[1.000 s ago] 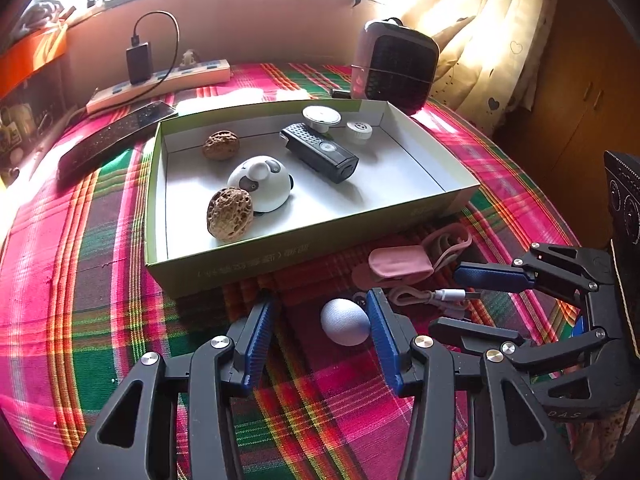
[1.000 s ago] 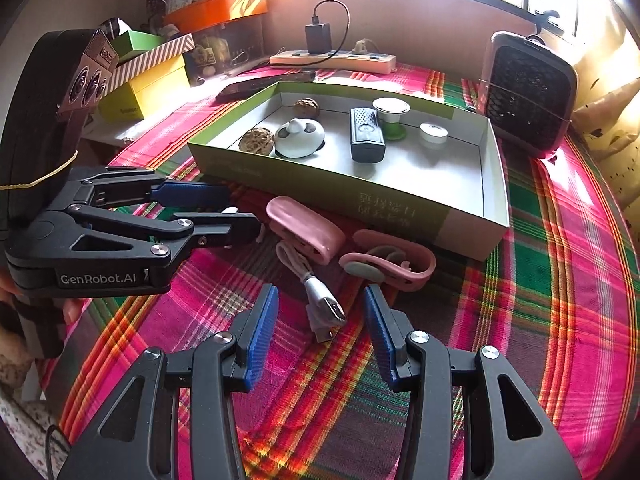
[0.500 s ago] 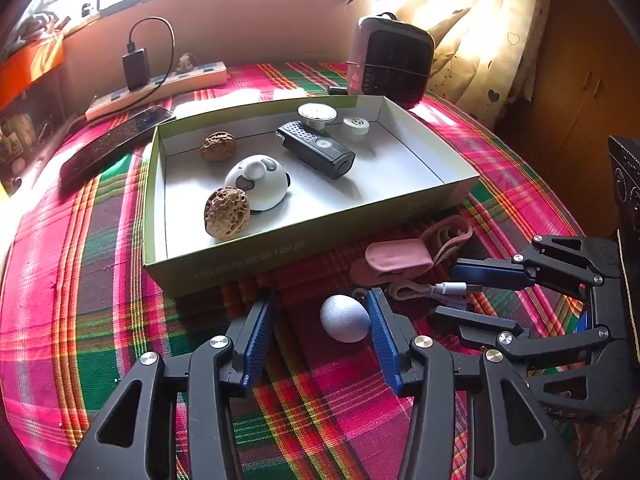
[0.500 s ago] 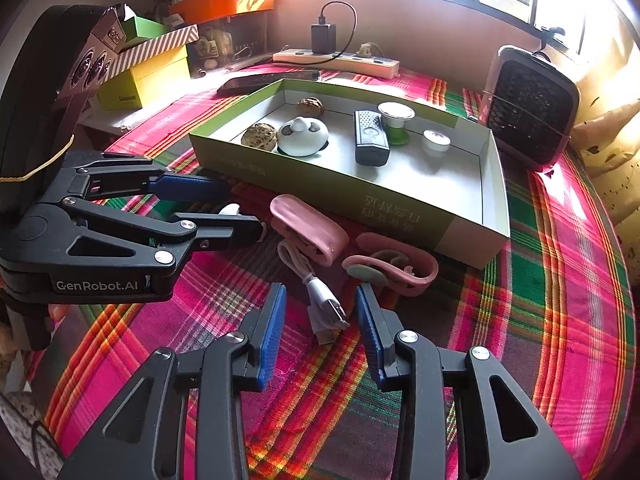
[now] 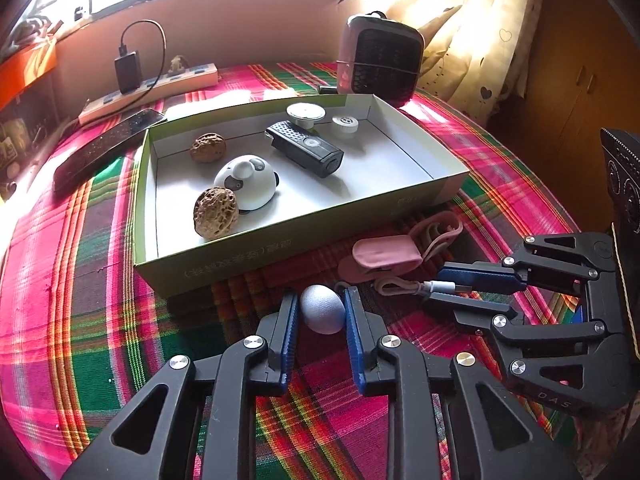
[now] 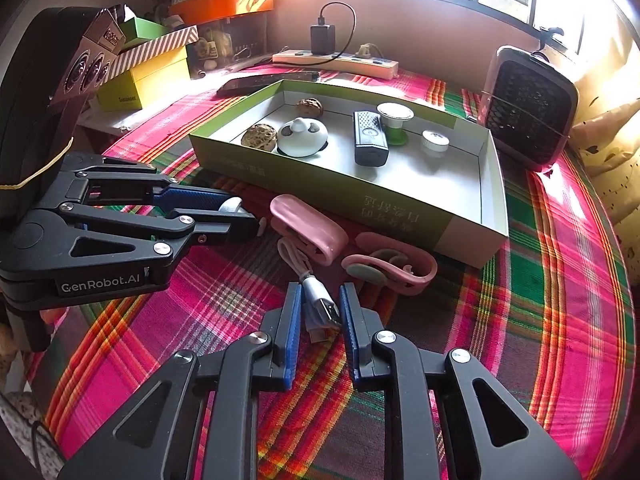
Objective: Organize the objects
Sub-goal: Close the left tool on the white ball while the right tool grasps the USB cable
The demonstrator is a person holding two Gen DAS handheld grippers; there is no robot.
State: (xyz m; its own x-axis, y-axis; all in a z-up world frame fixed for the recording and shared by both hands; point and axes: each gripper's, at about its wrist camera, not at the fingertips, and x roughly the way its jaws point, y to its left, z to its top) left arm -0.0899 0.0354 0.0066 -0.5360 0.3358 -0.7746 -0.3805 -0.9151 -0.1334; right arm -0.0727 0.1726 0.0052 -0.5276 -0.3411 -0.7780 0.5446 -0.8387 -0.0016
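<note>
My left gripper (image 5: 320, 312) is shut on a pale grey egg-shaped object (image 5: 322, 309) on the plaid cloth, just in front of the green-walled box (image 5: 280, 244). My right gripper (image 6: 320, 312) is closed around the USB plug of a pink cable (image 6: 320, 310); the plug sits between its blue pads. A pink case (image 6: 308, 228) and pink earhook headphones (image 6: 390, 268) lie by the box. The box holds two walnuts (image 5: 216, 212), a white panda toy (image 5: 246, 182), a black device (image 5: 306, 154) and two round white items (image 5: 306, 112).
A small heater (image 5: 380, 60) stands behind the box. A power strip with charger (image 5: 152, 84) and a black remote (image 5: 104, 148) lie at the back left. Stacked boxes (image 6: 148, 72) stand to the left in the right wrist view.
Both grippers have closed: the left onto the egg-shaped object, the right onto the USB plug. Both also moved slightly forward.
</note>
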